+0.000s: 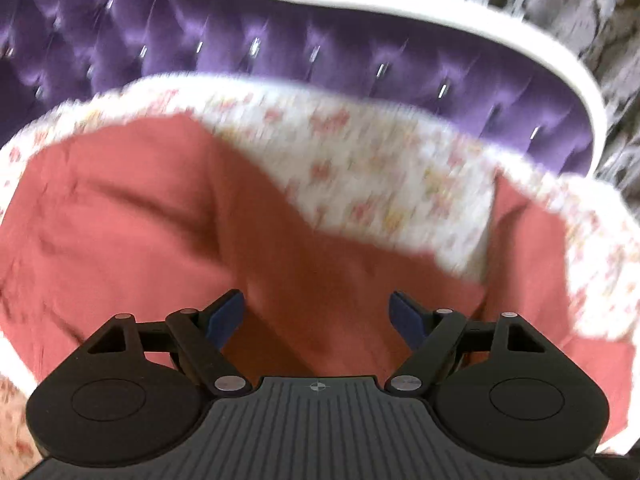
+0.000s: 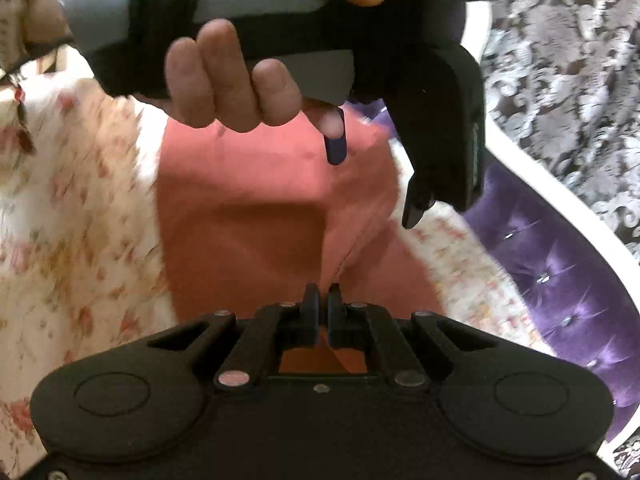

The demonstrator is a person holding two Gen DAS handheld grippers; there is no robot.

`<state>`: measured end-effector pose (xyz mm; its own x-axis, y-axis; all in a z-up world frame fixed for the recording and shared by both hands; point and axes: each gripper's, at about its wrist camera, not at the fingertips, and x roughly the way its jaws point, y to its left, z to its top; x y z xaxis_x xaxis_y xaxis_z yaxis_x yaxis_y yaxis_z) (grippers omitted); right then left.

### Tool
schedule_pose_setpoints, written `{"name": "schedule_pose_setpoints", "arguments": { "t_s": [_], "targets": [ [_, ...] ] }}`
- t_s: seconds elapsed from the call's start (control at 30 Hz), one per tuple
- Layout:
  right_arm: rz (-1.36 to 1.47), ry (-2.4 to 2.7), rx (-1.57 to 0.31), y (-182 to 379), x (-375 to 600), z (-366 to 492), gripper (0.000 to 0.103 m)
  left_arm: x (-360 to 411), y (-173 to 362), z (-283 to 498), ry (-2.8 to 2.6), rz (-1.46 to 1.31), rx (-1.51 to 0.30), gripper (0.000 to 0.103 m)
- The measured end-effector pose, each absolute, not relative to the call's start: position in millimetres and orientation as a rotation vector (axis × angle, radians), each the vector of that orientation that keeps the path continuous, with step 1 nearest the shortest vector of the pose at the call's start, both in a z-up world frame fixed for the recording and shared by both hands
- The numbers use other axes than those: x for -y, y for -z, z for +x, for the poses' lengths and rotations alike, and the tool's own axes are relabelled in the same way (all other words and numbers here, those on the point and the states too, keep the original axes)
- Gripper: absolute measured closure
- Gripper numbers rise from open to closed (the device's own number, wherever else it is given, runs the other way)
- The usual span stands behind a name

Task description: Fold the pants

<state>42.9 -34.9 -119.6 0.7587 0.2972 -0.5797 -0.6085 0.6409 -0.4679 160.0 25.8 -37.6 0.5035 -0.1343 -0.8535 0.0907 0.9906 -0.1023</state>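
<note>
Salmon-red pants (image 1: 168, 216) lie on a floral bedsheet (image 1: 360, 152); they also show in the right wrist view (image 2: 248, 216). My left gripper (image 1: 316, 312) is open, its blue pads wide apart just above the red cloth, holding nothing. In the right wrist view the left gripper (image 2: 376, 184) hangs open above the pants, held by a hand (image 2: 228, 84). My right gripper (image 2: 323, 300) is shut on a raised fold of the pants. The motion blur hides the pants' edges.
A purple tufted headboard (image 1: 360, 56) with a white curved frame (image 1: 460, 28) borders the bed. Grey patterned wallpaper (image 2: 568, 52) lies beyond it. The floral sheet (image 2: 80, 208) spreads to the left of the pants.
</note>
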Motion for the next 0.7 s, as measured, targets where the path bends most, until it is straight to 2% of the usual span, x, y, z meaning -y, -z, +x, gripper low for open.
{"name": "schedule_pose_setpoints", "arguments": {
  "t_s": [0.1, 0.13, 0.17, 0.2, 0.3, 0.37, 0.43, 0.47, 0.5, 0.53, 0.7],
  "targets": [
    [-0.696, -0.539, -0.517, 134.2, 30.9, 39.1, 0.094, -26.2, 67.0, 150.8, 0.083, -0.006, -1.097, 0.025],
    [-0.695, -0.538, -0.527, 136.9, 30.8, 39.0, 0.092, -26.5, 74.6, 148.8, 0.071, 0.005, -1.112, 0.028],
    [-0.693, -0.538, -0.534, 138.8, 31.6, 36.3, 0.090, -27.6, 81.9, 146.3, 0.054, 0.013, -1.123, 0.040],
    [-0.687, -0.545, -0.548, 138.5, 33.3, 36.4, 0.088, -30.3, 88.2, 144.0, 0.049, 0.003, -1.131, 0.046],
    [-0.571, -0.574, -0.587, 124.0, 51.4, 34.1, 0.087, -40.7, 92.3, 134.7, 0.064, -0.049, -1.092, 0.052],
    [-0.418, -0.578, -0.620, 105.9, 75.6, 37.2, 0.074, -43.3, 93.2, 130.9, 0.071, -0.045, -1.070, 0.055],
    [-0.269, -0.516, -0.619, 87.9, 101.8, 45.7, 0.049, -43.2, 94.3, 128.1, 0.068, -0.043, -1.050, 0.055],
    [-0.206, -0.450, -0.613, 79.6, 115.7, 54.3, 0.044, -41.8, 94.9, 127.4, 0.063, -0.036, -1.043, 0.055],
    [-0.168, -0.375, -0.608, 74.2, 126.5, 64.7, 0.033, -39.5, 94.8, 126.1, 0.057, -0.029, -1.036, 0.055],
    [-0.142, -0.292, -0.603, 70.8, 136.5, 77.6, 0.028, -35.9, 95.2, 125.6, 0.053, -0.019, -1.030, 0.057],
    [-0.047, 0.032, -0.672, 80.1, 172.8, 173.8, 0.030, -32.1, 94.7, 121.5, 0.058, -0.005, -1.014, 0.062]
  ]
}}
